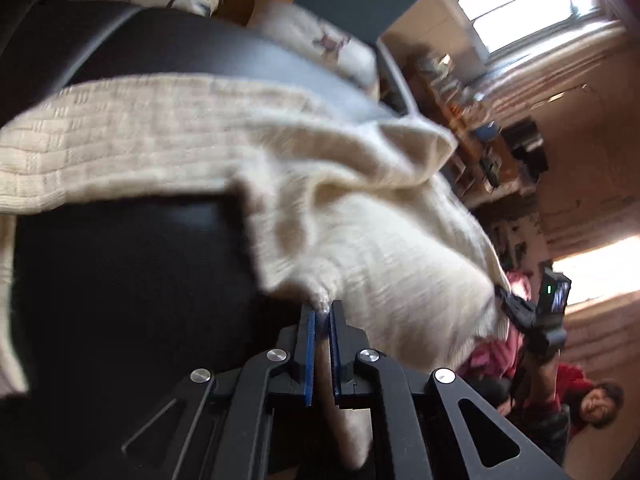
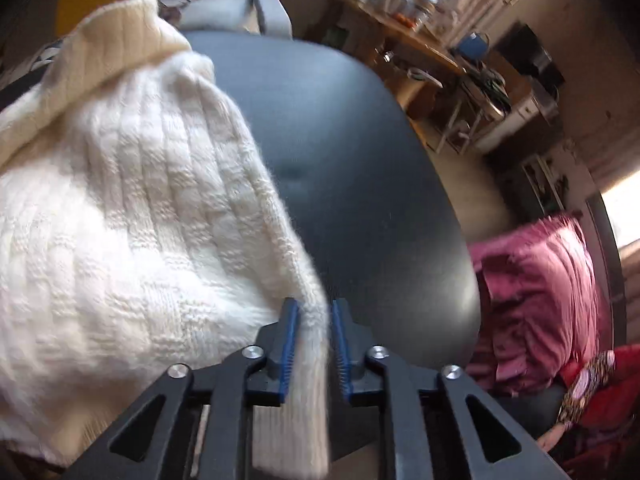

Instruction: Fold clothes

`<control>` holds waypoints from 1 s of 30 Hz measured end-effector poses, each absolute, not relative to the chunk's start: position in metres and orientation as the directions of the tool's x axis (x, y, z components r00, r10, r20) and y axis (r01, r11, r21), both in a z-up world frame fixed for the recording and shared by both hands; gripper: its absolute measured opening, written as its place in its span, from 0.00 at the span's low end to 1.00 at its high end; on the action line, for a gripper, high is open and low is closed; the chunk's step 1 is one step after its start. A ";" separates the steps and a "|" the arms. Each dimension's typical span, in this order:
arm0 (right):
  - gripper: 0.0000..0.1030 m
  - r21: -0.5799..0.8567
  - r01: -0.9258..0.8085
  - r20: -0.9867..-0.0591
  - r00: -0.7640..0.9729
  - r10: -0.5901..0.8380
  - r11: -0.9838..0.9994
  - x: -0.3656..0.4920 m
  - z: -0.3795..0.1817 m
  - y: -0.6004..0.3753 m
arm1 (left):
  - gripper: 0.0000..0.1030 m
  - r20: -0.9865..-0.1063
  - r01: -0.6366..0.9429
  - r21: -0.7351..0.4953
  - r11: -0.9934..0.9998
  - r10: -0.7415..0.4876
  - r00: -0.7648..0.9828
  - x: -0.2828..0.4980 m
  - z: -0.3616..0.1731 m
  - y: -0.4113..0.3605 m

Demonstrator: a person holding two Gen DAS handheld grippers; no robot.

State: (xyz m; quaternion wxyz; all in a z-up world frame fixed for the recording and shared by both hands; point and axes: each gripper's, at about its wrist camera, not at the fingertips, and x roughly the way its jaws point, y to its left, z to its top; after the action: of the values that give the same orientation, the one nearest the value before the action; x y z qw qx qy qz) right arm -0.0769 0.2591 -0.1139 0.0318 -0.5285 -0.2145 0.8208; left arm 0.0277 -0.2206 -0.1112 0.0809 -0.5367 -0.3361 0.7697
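sweater (image 2: 132, 208) cream chunky knit | table (image 2: 360, 160) dark, round | L+R tongs pinch hem

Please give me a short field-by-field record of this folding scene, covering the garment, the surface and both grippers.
garment: cream knit sweater, lifted and bunched
surface: black padded seat, partly covered by the sweater
left gripper: shut on a pinch of sweater fabric
right gripper: closed on the sweater's edge
other clothes: pink garment beyond the seat's edge
image quality: motion blur in both views
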 end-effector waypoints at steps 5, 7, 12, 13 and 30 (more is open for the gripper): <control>0.22 -0.349 0.104 -0.800 -0.551 0.238 -0.931 -0.045 -0.086 0.257 | 0.13 -0.759 0.381 -0.648 -0.660 0.517 -0.396 0.065 -0.140 -0.288; 0.25 -0.220 0.175 -0.815 -0.573 0.082 -0.960 -0.033 -0.072 0.242 | 0.16 -0.748 0.425 -0.661 -0.619 0.494 -0.443 0.080 -0.139 -0.317; 0.25 -0.024 0.503 -0.837 -0.482 -0.257 -0.864 -0.007 -0.071 0.145 | 0.33 -0.713 0.514 -0.699 -0.497 0.426 -0.558 0.102 -0.138 -0.379; 0.25 -0.006 0.544 -0.843 -0.454 -0.289 -0.839 0.000 -0.074 0.125 | 0.34 -0.691 0.541 -0.723 -0.430 0.418 -0.590 0.112 -0.141 -0.396; 0.25 0.344 0.627 -0.841 -0.125 -0.526 -0.699 -0.022 -0.108 0.005 | 0.69 -0.319 0.431 -0.891 0.140 0.482 -0.816 0.187 -0.198 -0.478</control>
State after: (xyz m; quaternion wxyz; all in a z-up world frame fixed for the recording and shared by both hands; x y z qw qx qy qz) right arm -0.0224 0.0054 -0.1083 -0.3851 -0.5380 -0.0470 0.7484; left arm 0.1875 -0.4775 -0.1981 0.0216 -0.3024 -0.7546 0.5819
